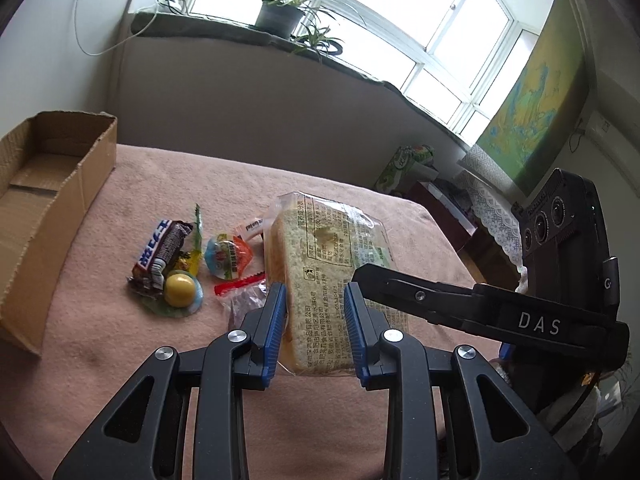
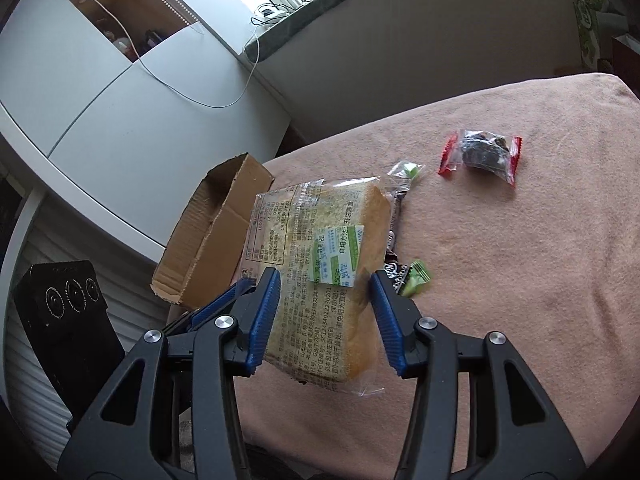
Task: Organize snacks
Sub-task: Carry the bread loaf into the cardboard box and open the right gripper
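A clear packet of sliced bread hangs above the pink cloth, gripped from both ends. My left gripper is shut on its near end, with both blue pads pressed against it. My right gripper is shut on the same bread packet, and one of its black fingers reaches in from the right in the left wrist view. An open cardboard box stands empty at the left edge of the table, and the right wrist view has the box behind the bread.
On the cloth lie a chocolate bar, a yellow jelly cup, an orange and blue cup and a red-ended packet. Green candies lie beside the bread. A cabinet and a windowsill stand behind the table.
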